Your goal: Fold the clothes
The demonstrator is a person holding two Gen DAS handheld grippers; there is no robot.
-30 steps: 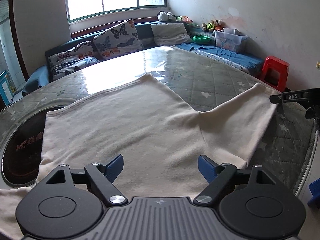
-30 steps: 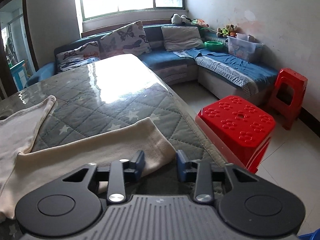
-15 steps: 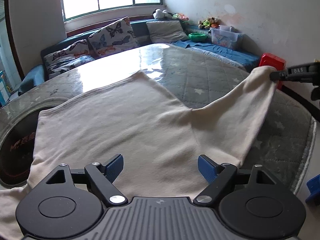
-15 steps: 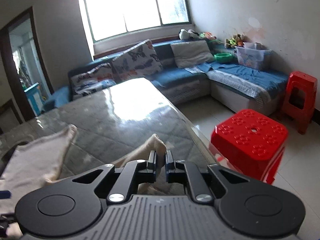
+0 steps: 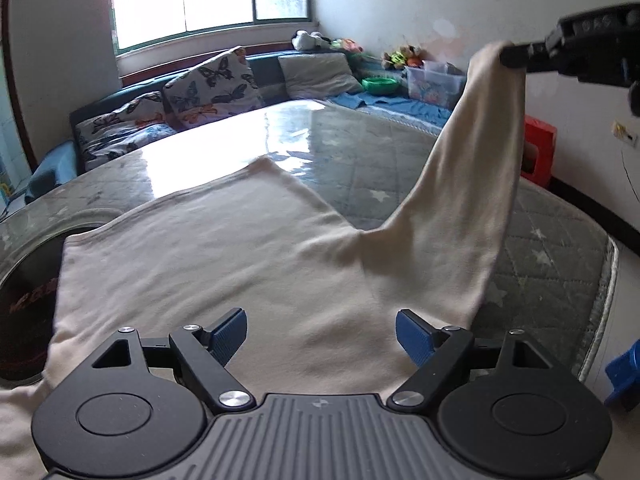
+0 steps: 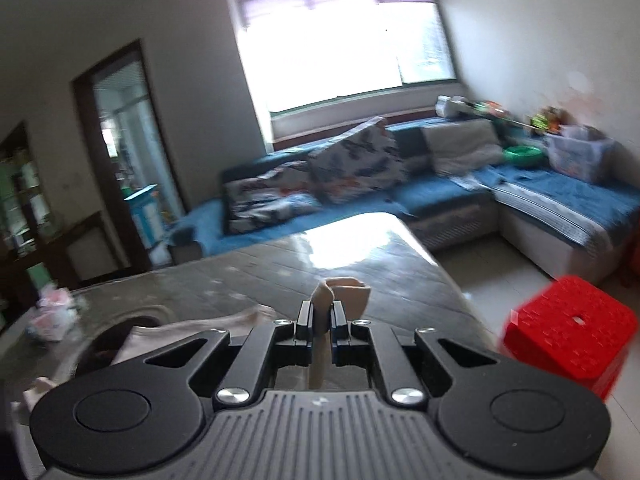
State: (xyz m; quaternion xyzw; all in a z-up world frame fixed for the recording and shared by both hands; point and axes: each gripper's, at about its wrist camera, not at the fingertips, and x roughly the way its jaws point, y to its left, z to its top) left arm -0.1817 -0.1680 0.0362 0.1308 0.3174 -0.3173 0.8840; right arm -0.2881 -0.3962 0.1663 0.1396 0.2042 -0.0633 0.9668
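Note:
A cream long-sleeved shirt (image 5: 224,256) lies spread flat on the quilted table (image 5: 360,160). My left gripper (image 5: 320,334) is open just above the shirt's near edge, touching nothing. My right gripper (image 6: 321,316) is shut on the end of the shirt's right sleeve (image 6: 344,292). In the left wrist view the right gripper (image 5: 508,54) holds that sleeve (image 5: 472,184) high above the table at the upper right, the cloth hanging down to the shirt's body.
A red stool (image 6: 568,340) stands on the floor right of the table. A blue sofa (image 6: 460,196) with cushions runs along the far wall and right side. A round dark opening (image 5: 24,304) is at the table's left. A blue object (image 5: 624,372) sits low right.
My right gripper closed on the sleeve end and lifted it up off the table, swinging leftward. The left gripper stayed open over the shirt's near edge.

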